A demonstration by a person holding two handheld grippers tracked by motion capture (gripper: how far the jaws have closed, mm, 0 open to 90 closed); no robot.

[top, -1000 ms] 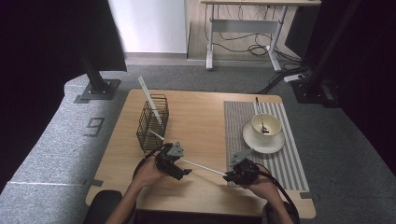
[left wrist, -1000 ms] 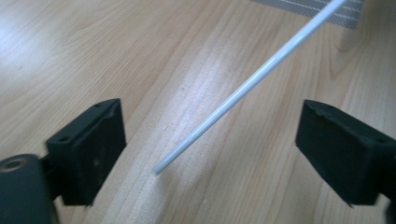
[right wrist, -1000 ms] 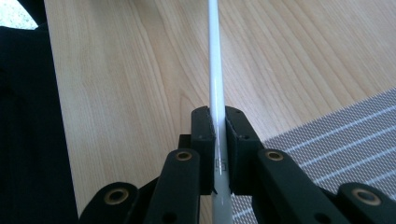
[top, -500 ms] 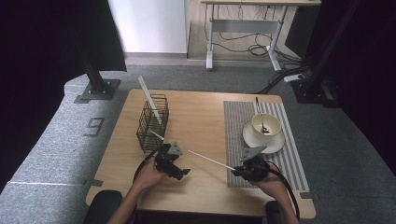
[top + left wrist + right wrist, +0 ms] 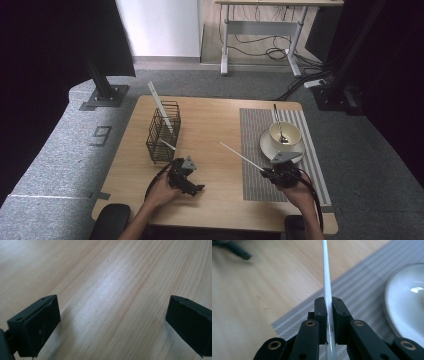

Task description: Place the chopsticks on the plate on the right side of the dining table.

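Note:
My right gripper (image 5: 265,172) is shut on a thin white stick (image 5: 240,155) at the near edge of the striped mat, and the stick points up and to the left over the table. In the right gripper view the white stick (image 5: 327,277) runs straight out from between the closed jaws of my right gripper (image 5: 329,302). Low over bare wood near the front, my left gripper (image 5: 197,189) stands open. The left gripper view shows the left gripper (image 5: 112,322) with its jaws wide apart and nothing between them.
A black wire basket (image 5: 162,132) at the left holds a tall white stick (image 5: 160,107) and a shorter one (image 5: 167,144). On the grey striped mat (image 5: 255,130) sits a white plate (image 5: 267,145) with a bowl (image 5: 285,132) and a spoon (image 5: 277,120).
The stick spanned both grippers before. The left gripper has let go of its end and opened, and the right gripper has carried the stick a little to the right.

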